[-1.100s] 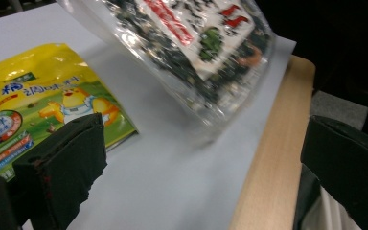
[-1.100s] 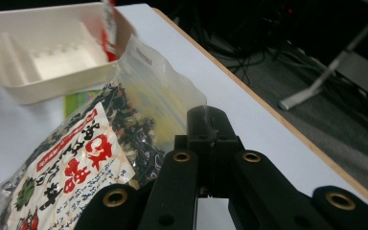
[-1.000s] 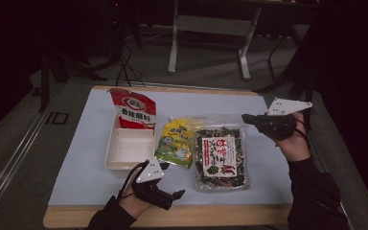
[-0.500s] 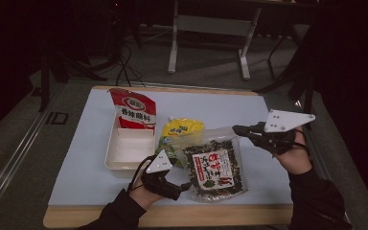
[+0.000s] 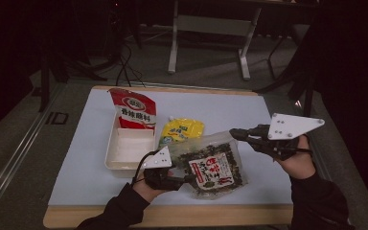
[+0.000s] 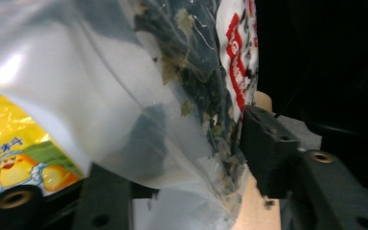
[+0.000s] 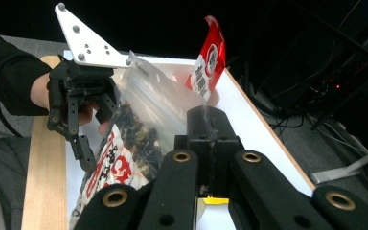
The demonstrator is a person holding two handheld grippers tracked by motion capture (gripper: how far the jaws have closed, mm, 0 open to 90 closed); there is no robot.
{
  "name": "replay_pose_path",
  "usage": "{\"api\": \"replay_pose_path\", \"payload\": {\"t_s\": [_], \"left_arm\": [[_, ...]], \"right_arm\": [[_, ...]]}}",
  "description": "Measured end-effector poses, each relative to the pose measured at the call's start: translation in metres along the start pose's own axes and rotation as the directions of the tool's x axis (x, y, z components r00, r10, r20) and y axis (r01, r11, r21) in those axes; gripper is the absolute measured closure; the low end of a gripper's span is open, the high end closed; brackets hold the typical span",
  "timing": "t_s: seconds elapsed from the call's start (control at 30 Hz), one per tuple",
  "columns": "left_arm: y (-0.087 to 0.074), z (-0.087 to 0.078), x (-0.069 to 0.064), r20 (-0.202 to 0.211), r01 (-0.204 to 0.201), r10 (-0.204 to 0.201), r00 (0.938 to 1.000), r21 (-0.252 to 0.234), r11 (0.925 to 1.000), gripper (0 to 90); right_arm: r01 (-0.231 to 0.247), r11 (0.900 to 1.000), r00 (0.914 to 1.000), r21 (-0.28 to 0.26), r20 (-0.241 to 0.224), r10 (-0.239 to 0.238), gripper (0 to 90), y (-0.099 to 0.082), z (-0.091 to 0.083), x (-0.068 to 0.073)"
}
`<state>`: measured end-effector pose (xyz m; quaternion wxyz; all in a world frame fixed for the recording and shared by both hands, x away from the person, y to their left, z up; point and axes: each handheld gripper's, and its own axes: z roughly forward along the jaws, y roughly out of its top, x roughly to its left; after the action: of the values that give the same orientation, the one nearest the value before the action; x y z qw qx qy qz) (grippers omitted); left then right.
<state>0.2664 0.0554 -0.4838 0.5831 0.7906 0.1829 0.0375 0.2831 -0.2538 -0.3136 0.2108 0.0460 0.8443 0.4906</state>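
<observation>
On the table (image 5: 76, 182) there is one white tray (image 5: 127, 153), at about 9 o'clock from the middle of the blue mat. One red packet (image 5: 133, 109) leans up at the tray's far end, at about 11 o'clock. One yellow packet (image 5: 182, 132) lies near the middle, just beside the tray. One clear bag of dark seaweed (image 5: 211, 165) sits at about 6 o'clock. That makes four things and two grippers.

The seaweed bag lies partly over the yellow packet and covers its near end. In the left gripper view the bag also hides most of what is behind it.

The left gripper (image 5: 184, 181) is at about 7 o'clock. Its jaws have just been closing, and now they pinch the bag's near left edge. The right gripper (image 5: 234, 134) is at about 3 o'clock. Its jaws are squeezed together on the bag's clear top corner.

A second ago the bag lay flat, more to the right, and the left gripper was wide open beside it. The right gripper was farther off at 2 o'clock. Now the bag is lifted and tilted between the two grippers.
</observation>
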Motion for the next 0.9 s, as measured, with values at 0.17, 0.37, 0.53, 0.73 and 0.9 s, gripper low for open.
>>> {"api": "replay_pose_path", "payload": {"t_s": [0.17,0.37,0.53,0.73,0.9], "left_arm": [[0.01,-0.004,-0.007,-0.009,-0.022,0.022,0.9997,0.013,0.9997,72.4],[0.027,-0.005,-0.023,-0.011,-0.025,0.025,0.9996,0.027,0.9993,78.0],[0.043,-0.011,-0.029,-0.02,-0.045,0.046,0.9987,0.021,0.9987,79.0],[0.059,-0.018,-0.03,-0.032,-0.033,0.033,0.9989,0.013,0.9994,79.4],[0.068,-0.027,-0.027,-0.058,-0.03,0.029,0.9979,-0.008,0.9995,79.5]], "right_arm": [[-0.021,0.9997,0.9998,-0.014,-0.003,0.021,90.0,-0.001,-0.004,-0.003],[-0.029,0.9991,0.9986,-0.029,0.043,0.031,90.0,-0.003,-0.012,-0.008],[-0.07,0.9939,0.9962,-0.086,0.045,0.074,90.0,-0.004,-0.024,-0.014],[-0.092,0.9883,0.9921,-0.122,0.075,0.101,85.2,-0.006,-0.033,-0.018],[-0.123,0.9829,0.9863,-0.138,0.094,0.136,59.2,-0.012,-0.032,-0.019]]}}
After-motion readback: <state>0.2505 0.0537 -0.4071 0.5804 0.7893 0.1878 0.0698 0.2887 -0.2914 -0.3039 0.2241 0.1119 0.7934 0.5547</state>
